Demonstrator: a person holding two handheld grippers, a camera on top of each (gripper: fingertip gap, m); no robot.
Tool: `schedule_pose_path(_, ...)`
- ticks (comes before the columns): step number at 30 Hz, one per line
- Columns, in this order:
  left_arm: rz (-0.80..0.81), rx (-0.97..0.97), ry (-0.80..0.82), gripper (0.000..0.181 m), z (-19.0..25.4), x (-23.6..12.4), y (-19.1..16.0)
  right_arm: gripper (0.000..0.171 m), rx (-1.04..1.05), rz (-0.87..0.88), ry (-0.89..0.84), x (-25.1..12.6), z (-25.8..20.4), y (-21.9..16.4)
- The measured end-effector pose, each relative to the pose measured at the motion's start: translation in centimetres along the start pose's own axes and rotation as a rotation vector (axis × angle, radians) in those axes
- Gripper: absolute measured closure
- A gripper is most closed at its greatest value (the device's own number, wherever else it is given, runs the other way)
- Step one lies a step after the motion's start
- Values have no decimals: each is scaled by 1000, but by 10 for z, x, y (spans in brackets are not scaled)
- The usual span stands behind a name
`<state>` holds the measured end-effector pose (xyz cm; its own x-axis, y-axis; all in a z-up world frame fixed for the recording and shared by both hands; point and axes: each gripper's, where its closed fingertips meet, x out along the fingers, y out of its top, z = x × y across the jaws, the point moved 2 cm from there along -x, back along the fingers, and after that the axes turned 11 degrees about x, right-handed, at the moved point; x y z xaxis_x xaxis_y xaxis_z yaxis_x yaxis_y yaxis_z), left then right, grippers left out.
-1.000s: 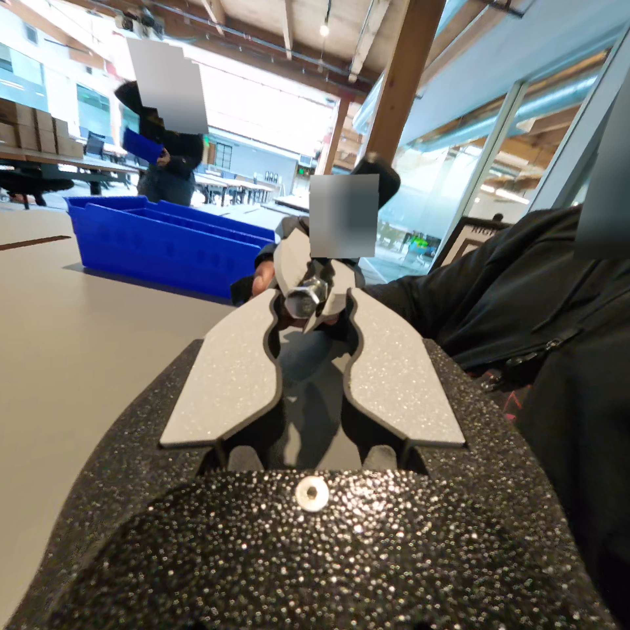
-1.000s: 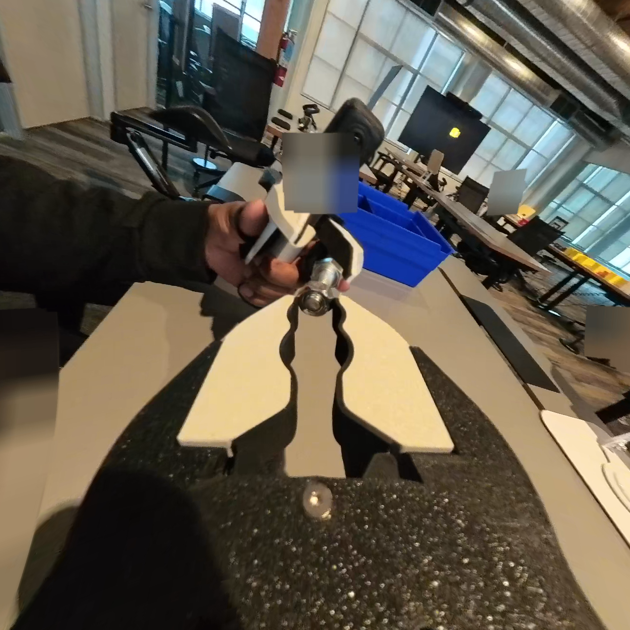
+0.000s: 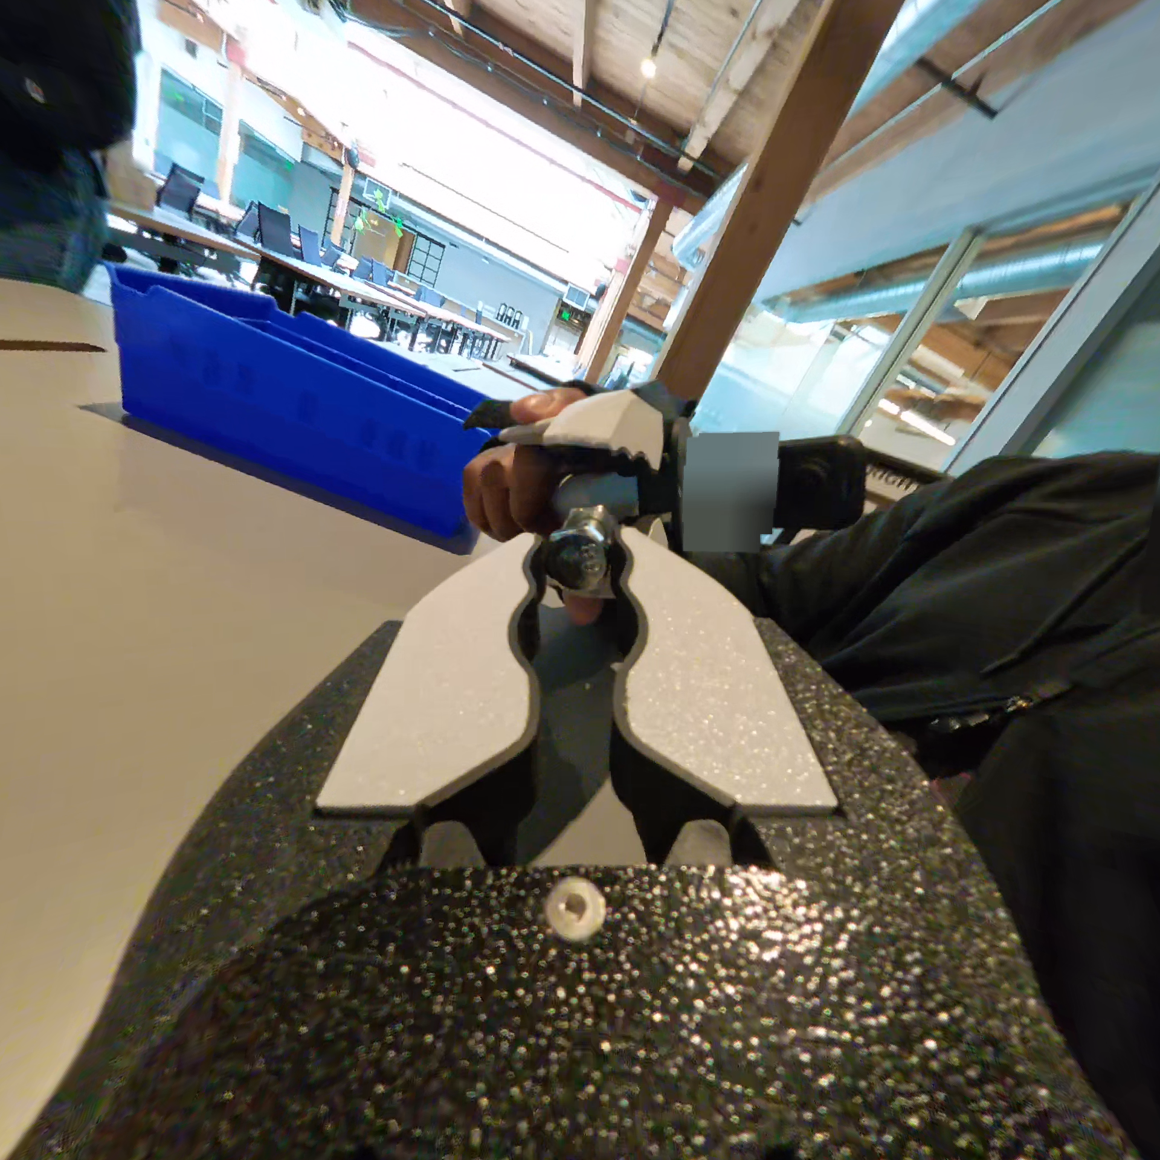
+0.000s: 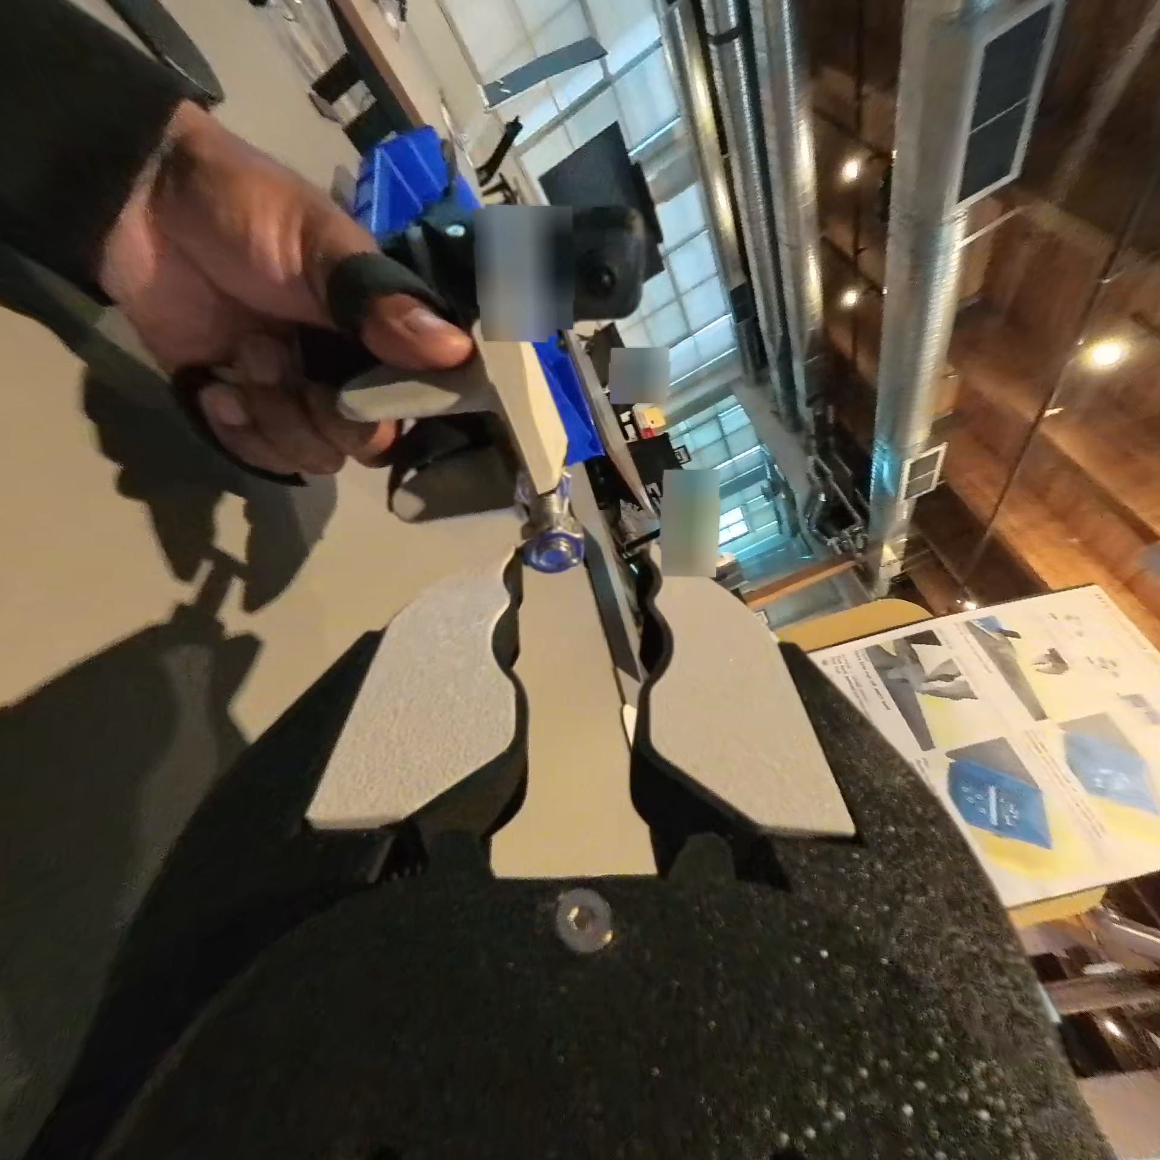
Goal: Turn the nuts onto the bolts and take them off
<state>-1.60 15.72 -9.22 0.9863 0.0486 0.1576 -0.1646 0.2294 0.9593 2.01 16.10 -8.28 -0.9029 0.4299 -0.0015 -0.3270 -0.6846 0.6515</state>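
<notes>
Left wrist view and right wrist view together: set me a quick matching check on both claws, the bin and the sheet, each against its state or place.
Things:
1. left claw
2. right claw
3. blue bin
4. printed sheet

States or places:
A. open, fingers apart
B. standing on the table beyond the claws
C. shut on the bolt
D. lying flat at the right side of the right wrist view

Pairs: 1-C, 2-A, 3-B, 4-D
</notes>
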Motion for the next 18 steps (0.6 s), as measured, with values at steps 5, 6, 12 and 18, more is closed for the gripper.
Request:
schedule_pose_path(5, 16, -41, 9, 162, -4, 2, -1, 141, -28, -6, 1, -1, -1, -2)
schedule_pose_path(6, 16, -45, 6, 162, -4, 3, -2, 143, -35, -8, 4, 0, -2, -2)
schedule_pose_path(12, -3, 0, 47, 163, -6, 1, -2, 153, 133, -29, 103, 3, -7, -6)
schedule_pose_path(18, -36, 156, 129, 163, -5, 0, 4, 154, 974, 60, 459, 6, -5, -5)
